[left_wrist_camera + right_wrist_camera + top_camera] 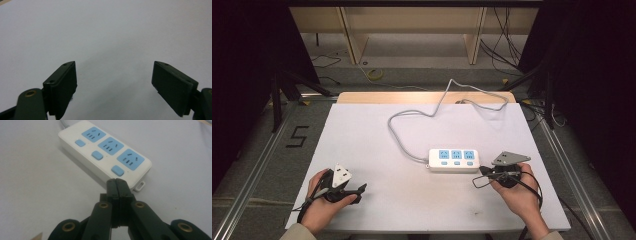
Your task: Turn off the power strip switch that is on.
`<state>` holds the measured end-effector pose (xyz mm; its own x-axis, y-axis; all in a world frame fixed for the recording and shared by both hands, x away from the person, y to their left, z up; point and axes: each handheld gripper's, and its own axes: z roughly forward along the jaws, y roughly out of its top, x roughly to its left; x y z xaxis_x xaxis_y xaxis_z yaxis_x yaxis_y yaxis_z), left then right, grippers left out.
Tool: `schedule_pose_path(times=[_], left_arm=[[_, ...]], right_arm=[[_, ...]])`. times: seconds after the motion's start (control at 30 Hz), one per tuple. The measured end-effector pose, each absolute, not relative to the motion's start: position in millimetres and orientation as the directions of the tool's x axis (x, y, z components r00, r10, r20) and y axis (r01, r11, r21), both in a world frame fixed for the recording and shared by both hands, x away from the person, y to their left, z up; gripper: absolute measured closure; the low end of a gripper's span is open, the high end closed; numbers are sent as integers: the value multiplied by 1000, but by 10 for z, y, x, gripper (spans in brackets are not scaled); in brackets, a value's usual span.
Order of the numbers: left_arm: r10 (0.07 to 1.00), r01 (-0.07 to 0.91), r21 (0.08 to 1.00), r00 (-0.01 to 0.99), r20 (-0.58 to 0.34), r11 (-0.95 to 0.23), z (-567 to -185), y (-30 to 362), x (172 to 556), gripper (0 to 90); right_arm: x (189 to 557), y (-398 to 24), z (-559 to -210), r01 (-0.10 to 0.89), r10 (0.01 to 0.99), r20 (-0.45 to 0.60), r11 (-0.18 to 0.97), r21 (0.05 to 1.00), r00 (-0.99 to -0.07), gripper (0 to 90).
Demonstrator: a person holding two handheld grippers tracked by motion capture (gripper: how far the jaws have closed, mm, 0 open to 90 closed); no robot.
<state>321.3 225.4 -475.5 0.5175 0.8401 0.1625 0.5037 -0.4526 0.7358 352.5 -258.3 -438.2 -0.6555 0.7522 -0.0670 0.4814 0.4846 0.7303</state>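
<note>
a: where's the power strip (454, 160) sitting?

b: on the white table (377, 150), right of the middle, lying flat with its three blue sockets facing up. its grey cord (412, 116) loops off the left end and runs back over the far edge of the table.

a: and the right gripper (484, 172)?

b: held in the right hand (517, 192) just beside the strip's right end. in the right gripper view its two black jaws are pressed flat together with nothing between them, and the tips point at the near corner of the strip, close by the small mounting tab. i can't tell whether the tips touch it.

a: what about the left gripper (361, 188)?

b: it's in the left hand (319, 202) at the near left of the table, well apart from the strip. in the left gripper view its jaws stand wide apart over bare white tabletop, holding nothing.

a: anything else on the table?

b: just a few faint marks near the front edge.
</note>
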Motion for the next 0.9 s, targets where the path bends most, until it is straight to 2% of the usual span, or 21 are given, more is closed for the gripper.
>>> schedule_pose_path(times=[0.9], left_arm=[[839, 503, 735, 519, 163, -454, -4758, 2244, 3214, 200]], right_arm=[[3624, -2473, -4346, 480, 738, -68, 503, 718, -672, 900]])
